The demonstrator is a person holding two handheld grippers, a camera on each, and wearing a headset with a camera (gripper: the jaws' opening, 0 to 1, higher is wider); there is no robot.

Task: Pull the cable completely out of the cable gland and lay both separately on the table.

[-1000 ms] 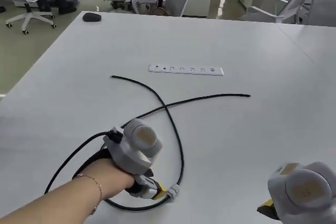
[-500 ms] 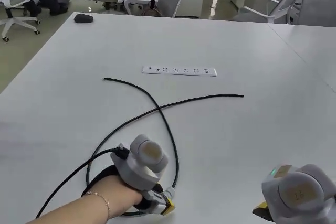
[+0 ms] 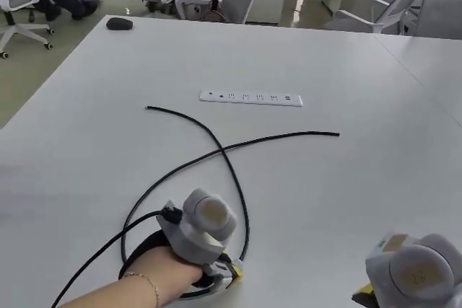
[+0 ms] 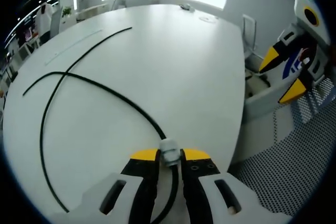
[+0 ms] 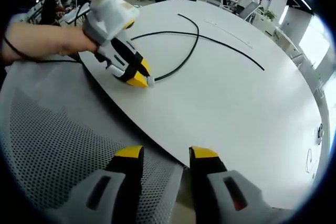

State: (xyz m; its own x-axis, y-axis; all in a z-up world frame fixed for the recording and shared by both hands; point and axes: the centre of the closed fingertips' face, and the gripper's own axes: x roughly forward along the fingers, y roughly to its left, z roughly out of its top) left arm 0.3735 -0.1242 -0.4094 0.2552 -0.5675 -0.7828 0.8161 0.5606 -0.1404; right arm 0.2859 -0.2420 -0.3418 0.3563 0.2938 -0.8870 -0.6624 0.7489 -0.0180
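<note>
At the near edge of the table (image 3: 346, 200): cable gland (image 4: 169, 150), small, pale, hard plastic, pinched between the closely set jaws of the left gripper (image 4: 170, 155). Threaded through it: cable (image 3: 274, 136), thin, black, limp, lying in crossed loops toward the power strip (image 3: 251, 98), one run trailing back between the jaws. Off the edge, over a mesh seat (image 5: 63, 150): right gripper (image 5: 165, 153), jaws parted wide, holding nothing.

Handling, judged: both light. Gland rigid, smooth, likely to twist if nipped at a corner. Cable pliant, sheath probably slick, apt to drag through the seal. Best purchase just beyond the gland's mouth, pulled straight along the bore.
</note>
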